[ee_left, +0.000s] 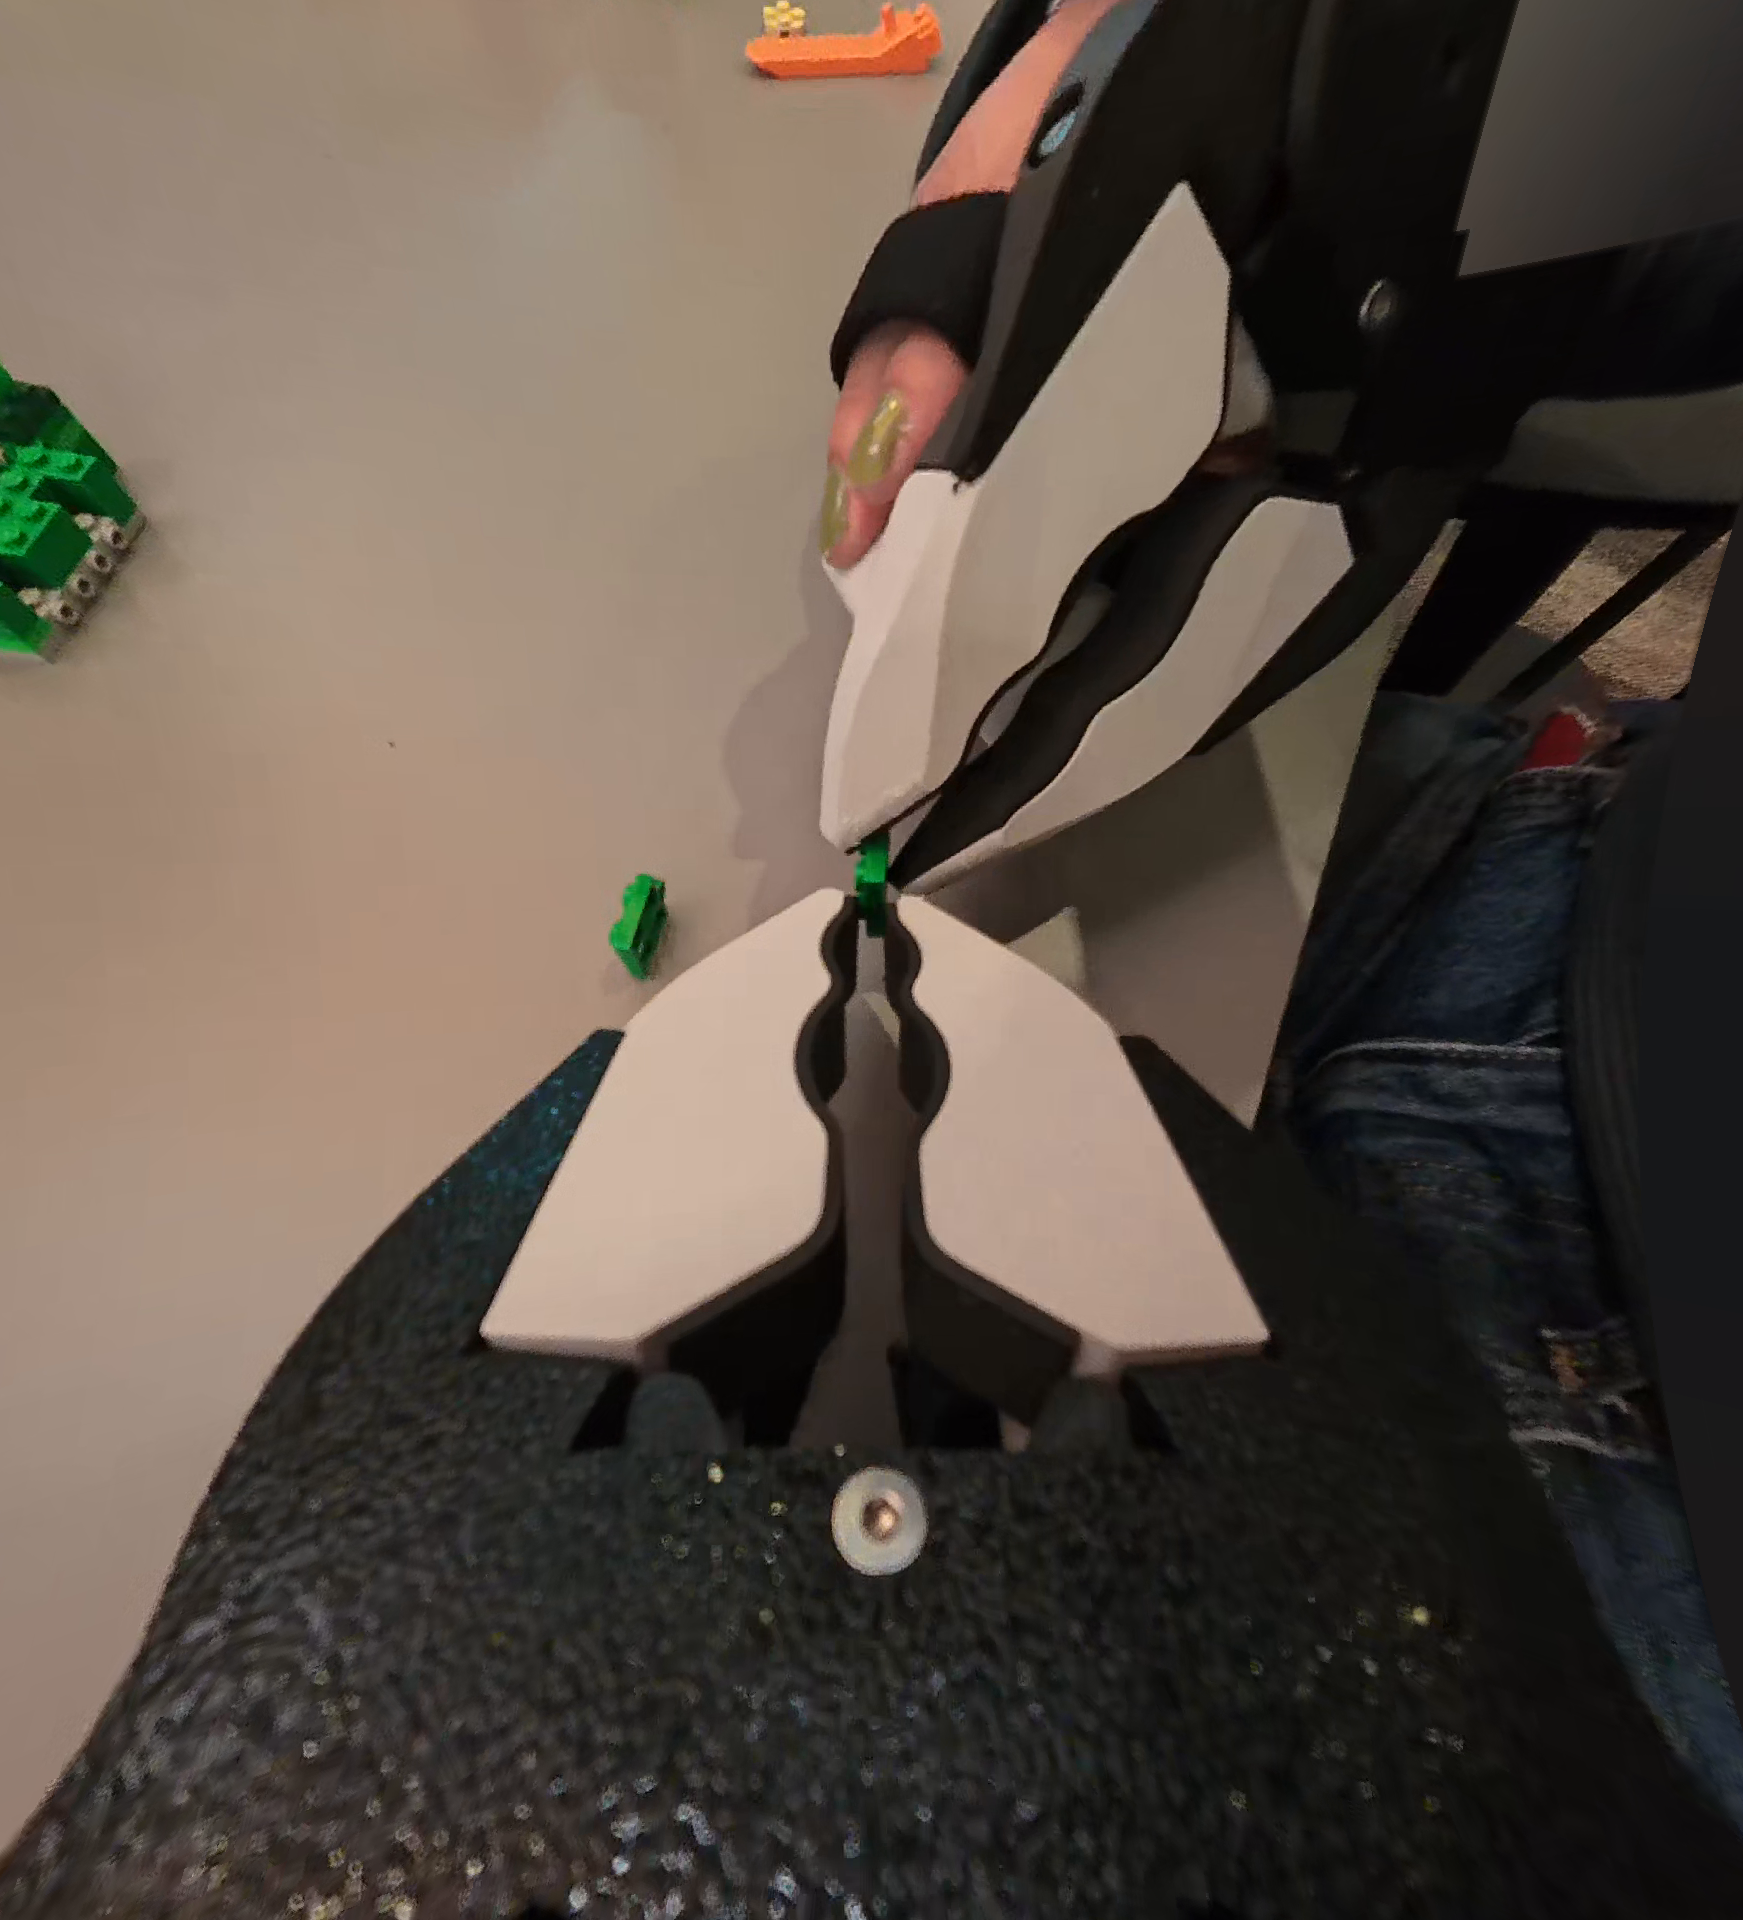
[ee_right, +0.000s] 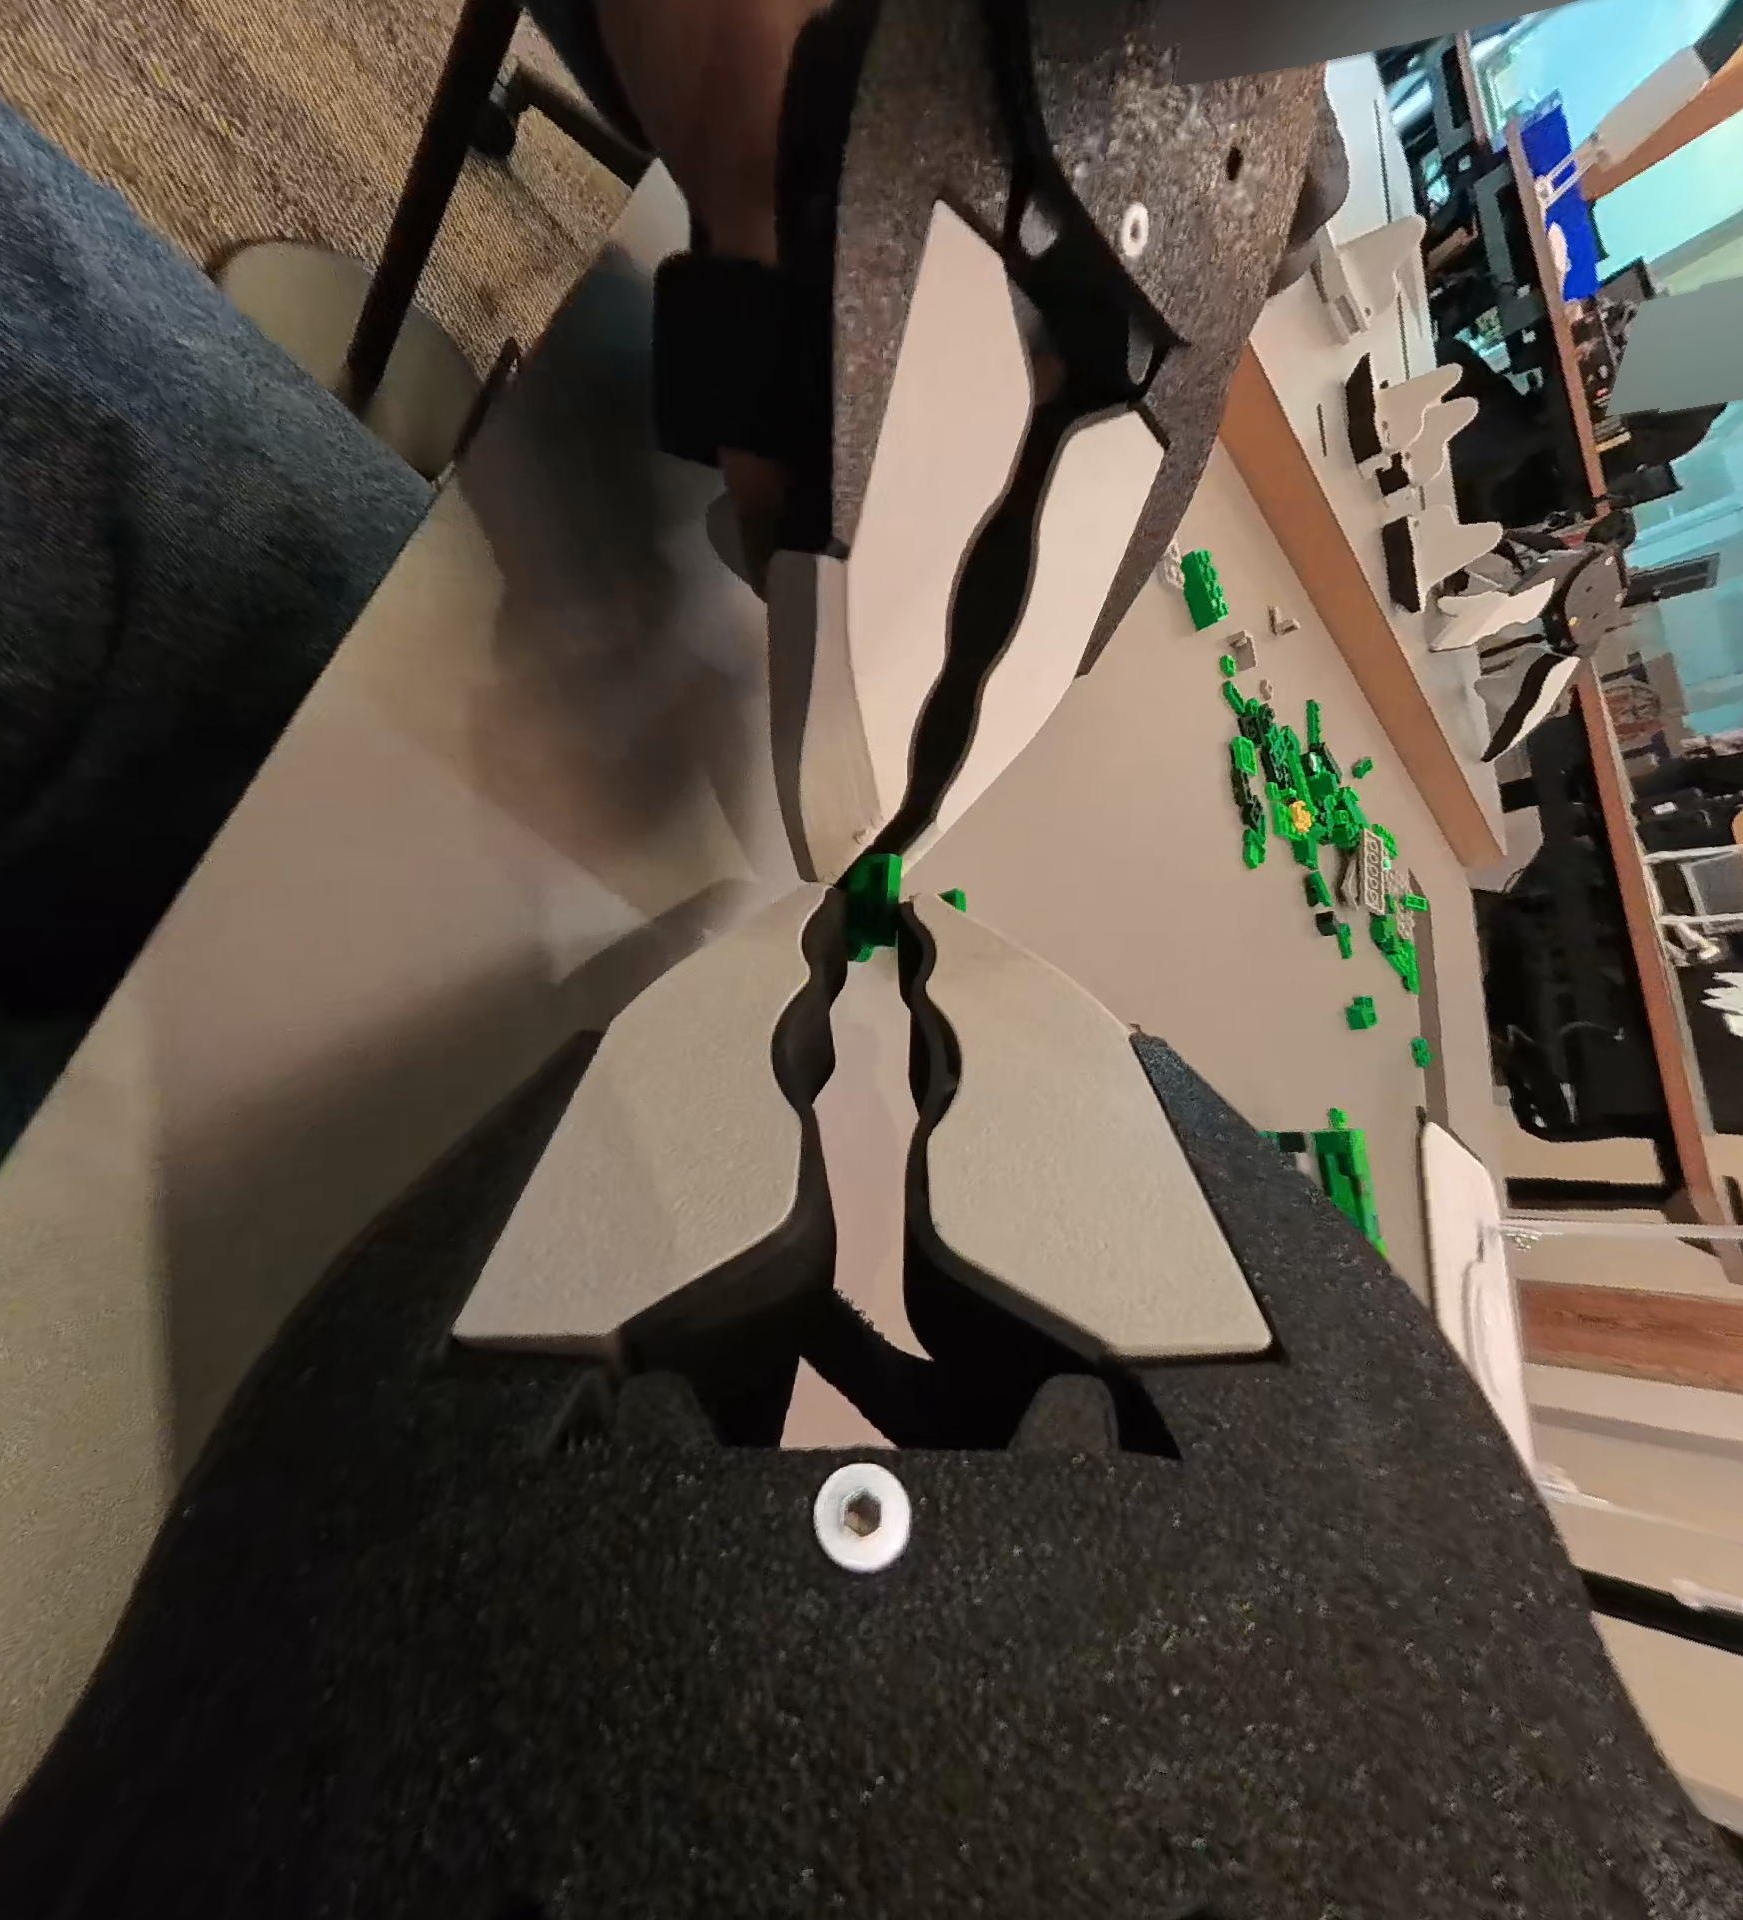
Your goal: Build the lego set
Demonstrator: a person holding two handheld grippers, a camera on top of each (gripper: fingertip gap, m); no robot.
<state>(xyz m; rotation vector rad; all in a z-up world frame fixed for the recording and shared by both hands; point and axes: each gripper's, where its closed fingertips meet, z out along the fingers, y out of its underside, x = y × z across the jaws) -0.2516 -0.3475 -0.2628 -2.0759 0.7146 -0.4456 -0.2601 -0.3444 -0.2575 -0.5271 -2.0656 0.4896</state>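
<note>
Two hand-held grippers met tip to tip at frame centre, above a pale grey table (ee_left: 327, 312). Left gripper (ee_left: 869, 914) rose from the lower edge of its own view, fingers (ee_left: 732, 1091) clenched on a small green lego piece (ee_left: 872, 883). Right gripper (ee_left: 893, 836) reached down from the upper right, fingers pinched onto the same green piece from above. Could not tell whether one brick or two were held between them.

In the right wrist view, the same piece (ee_right: 869, 904) sat dead centre, right gripper (ee_right: 862, 920) below, left gripper (ee_right: 882, 842) above.

Elsewhere: a loose green brick (ee_left: 641, 925) on the table just left of the tips; a partly built green model (ee_left: 10, 509) at the left edge; an orange build (ee_left: 841, 47) at the top; a scatter of green pieces (ee_right: 1303, 800) at the right of the right wrist view.

Probably a mid-air joining or handover. To do well: keep both tips aligned, press straight along the studs without twisting, grip firmly enough that the tiny piece cannot pop free, release one side only once seated.
</note>
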